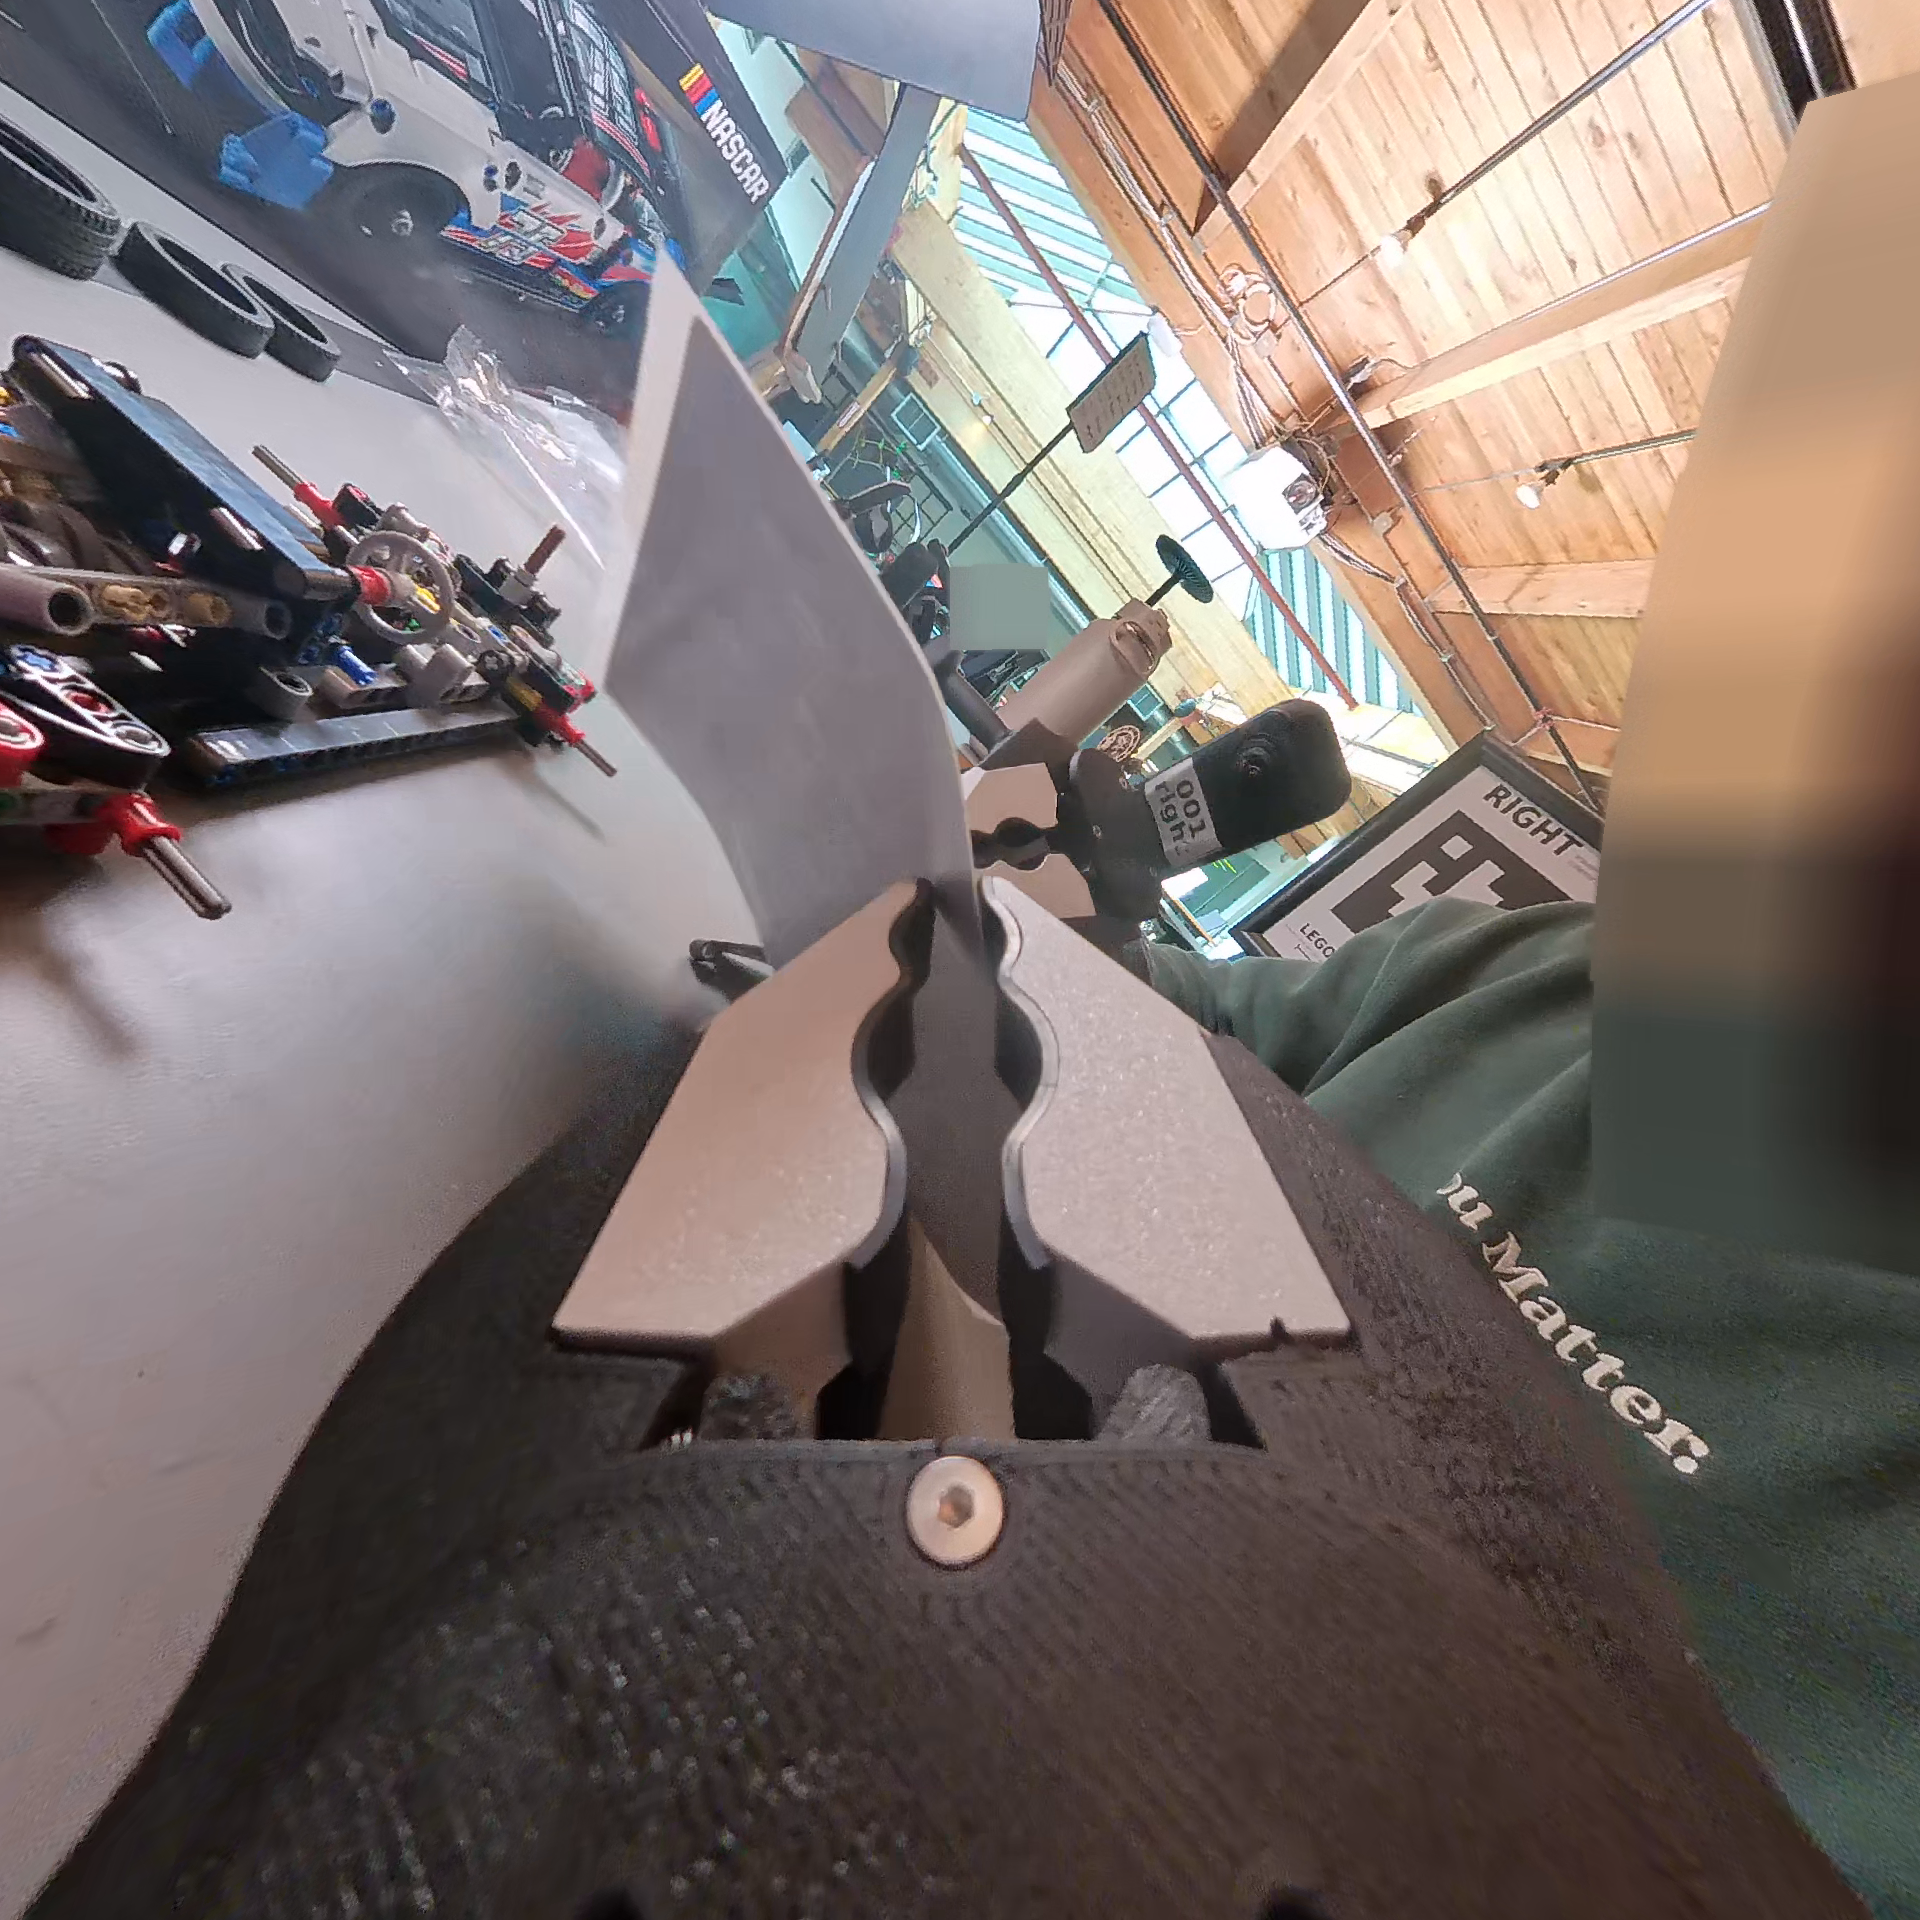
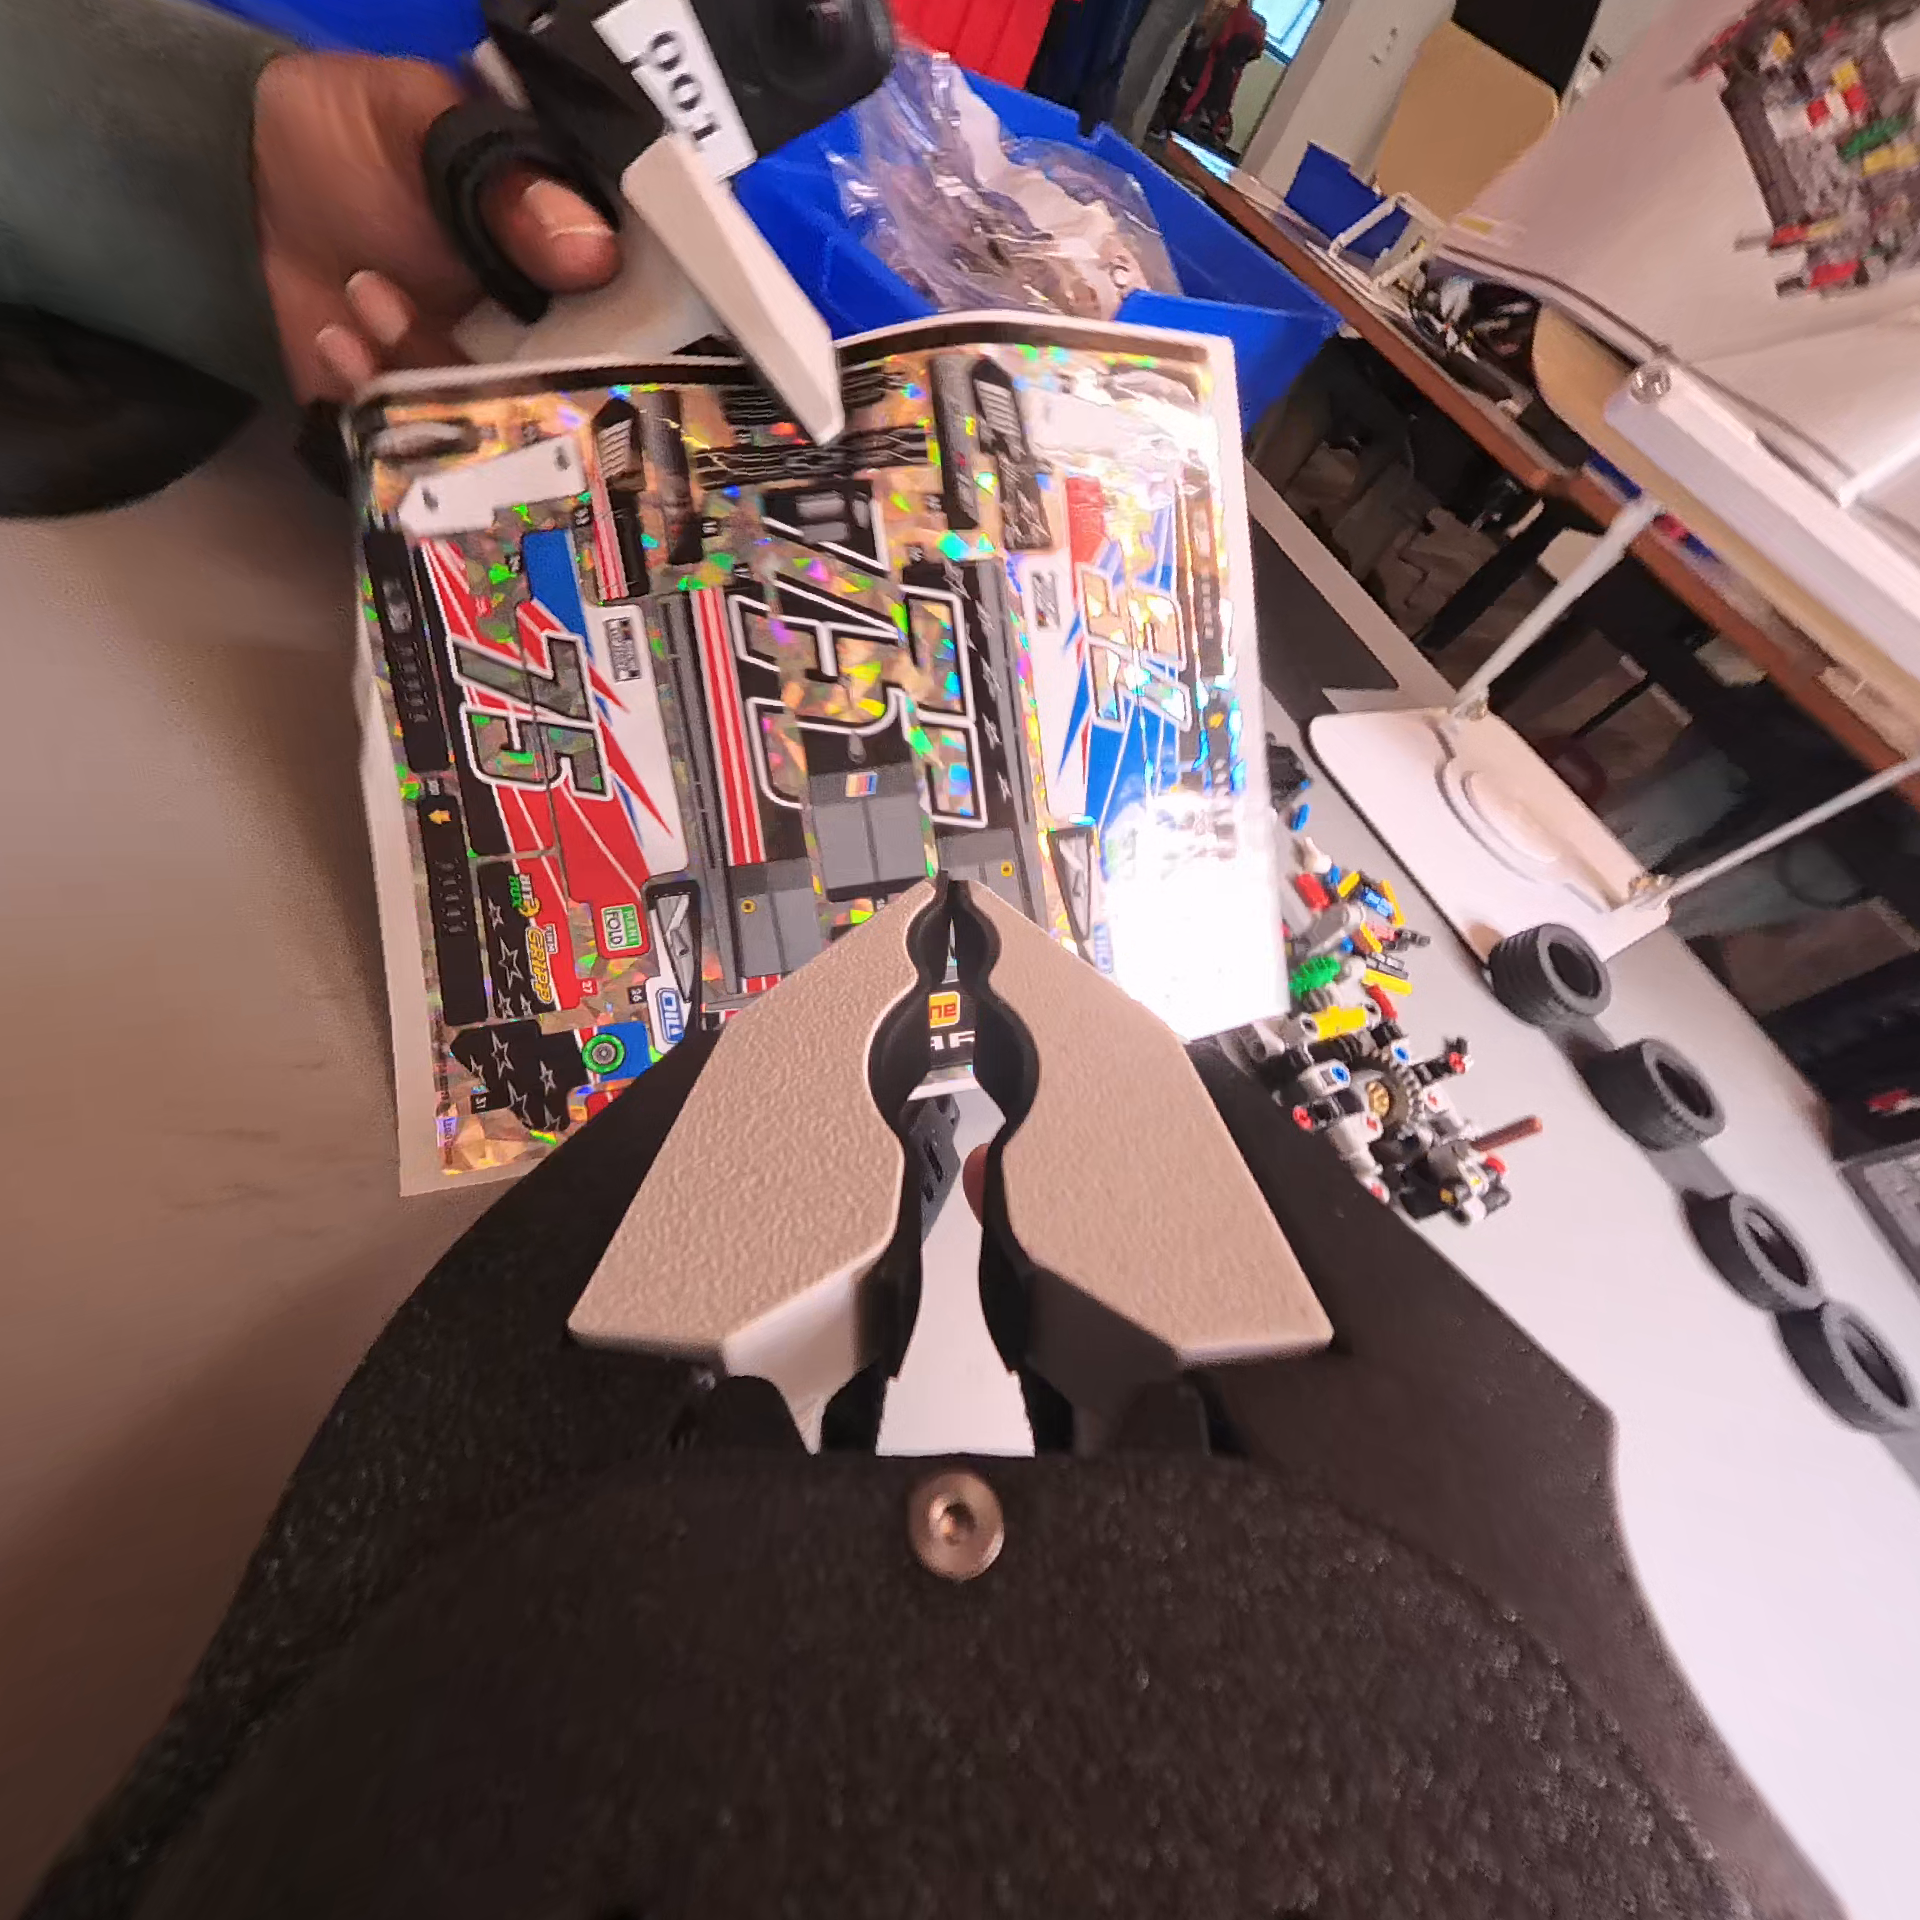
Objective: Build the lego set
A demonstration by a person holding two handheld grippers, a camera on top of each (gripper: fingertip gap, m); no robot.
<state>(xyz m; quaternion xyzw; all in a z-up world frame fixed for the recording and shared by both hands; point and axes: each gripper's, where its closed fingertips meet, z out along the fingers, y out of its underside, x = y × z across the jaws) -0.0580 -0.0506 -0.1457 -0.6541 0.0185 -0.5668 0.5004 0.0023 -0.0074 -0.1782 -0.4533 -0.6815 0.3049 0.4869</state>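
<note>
A holographic sticker sheet (image 2: 790, 675) with red, blue and black car decals is held in the air between both grippers. My right gripper (image 2: 951, 896) is shut on its near edge. My left gripper (image 1: 951, 896) is shut on the opposite edge, and only the sheet's plain white back (image 1: 769, 644) shows in the left wrist view. The left gripper also shows in the right wrist view (image 2: 821, 416), held by a hand (image 2: 353, 208). The part-built lego chassis (image 1: 260, 623) lies on the grey table (image 1: 364, 1039) to the left, and it also shows in the right wrist view (image 2: 1382, 1101).
Black tyres (image 1: 208, 291) lie in a row near the lego box (image 1: 468, 135); the tyres also show in the right wrist view (image 2: 1652, 1091). A clear plastic bag (image 1: 499, 395) lies on the table. A blue bin (image 2: 1195, 270) holding bags stands behind the sheet. Loose small parts (image 2: 1351, 914) lie by the chassis.
</note>
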